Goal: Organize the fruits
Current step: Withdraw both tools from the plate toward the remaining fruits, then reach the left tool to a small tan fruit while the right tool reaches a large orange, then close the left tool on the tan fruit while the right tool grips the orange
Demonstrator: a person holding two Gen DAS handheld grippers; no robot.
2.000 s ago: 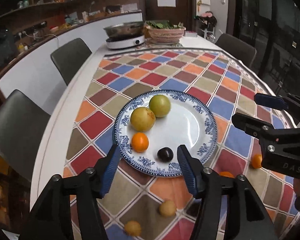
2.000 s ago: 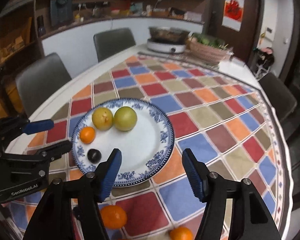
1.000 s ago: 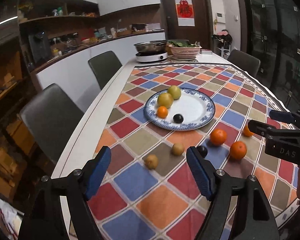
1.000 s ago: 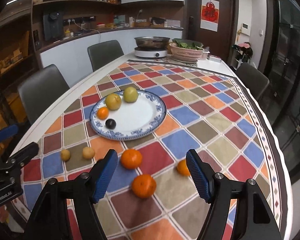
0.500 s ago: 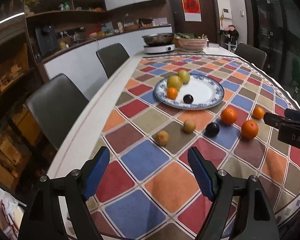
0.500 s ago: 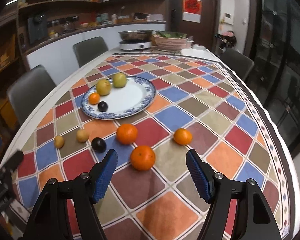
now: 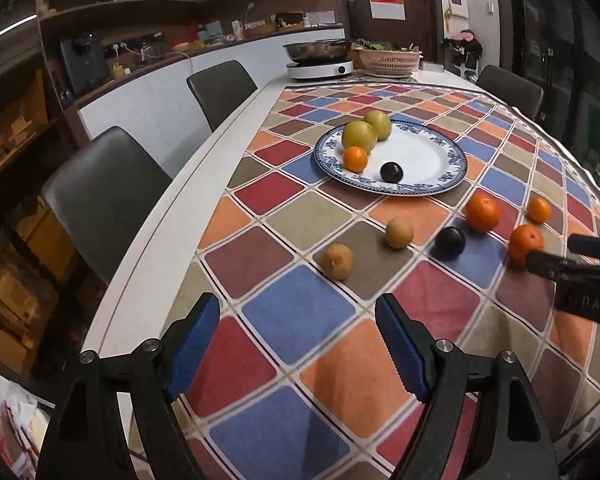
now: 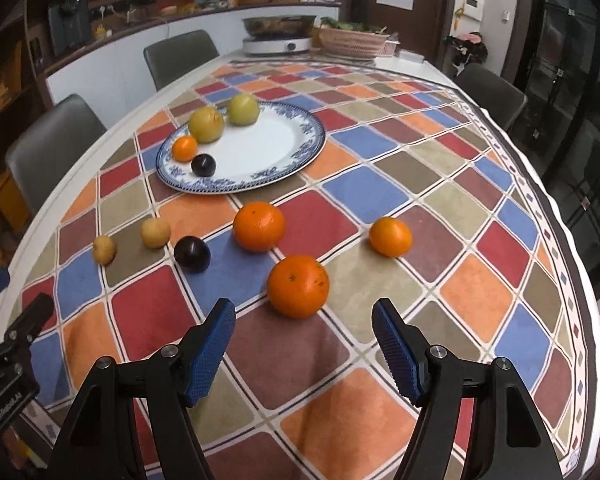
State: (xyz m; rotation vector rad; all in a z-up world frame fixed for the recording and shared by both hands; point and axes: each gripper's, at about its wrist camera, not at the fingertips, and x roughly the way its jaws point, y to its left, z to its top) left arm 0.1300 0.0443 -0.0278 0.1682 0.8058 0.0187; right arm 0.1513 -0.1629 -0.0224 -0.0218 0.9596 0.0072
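Observation:
A blue-rimmed white plate (image 7: 428,152) (image 8: 284,140) holds two yellow-green fruits, a small orange and a dark plum. Loose on the checkered cloth lie a near orange (image 8: 298,286) (image 7: 526,240), a second orange (image 8: 259,226) (image 7: 483,213), a small orange (image 8: 391,237) (image 7: 539,209), a dark plum (image 8: 192,253) (image 7: 450,243) and two tan fruits (image 8: 155,232) (image 8: 104,249). My right gripper (image 8: 303,340) is open and empty, just short of the near orange. My left gripper (image 7: 297,340) is open and empty, short of a tan fruit (image 7: 339,261).
Grey chairs (image 7: 104,196) (image 8: 48,148) line the table's left edge. A cooker with a pan (image 7: 320,62) and a basket of greens (image 7: 388,58) stand at the far end. Another chair (image 8: 490,92) sits far right.
Both grippers have pulled back from over the plate toward the table's near end, then eased forward and lower toward the loose fruit. Both stay open and empty.

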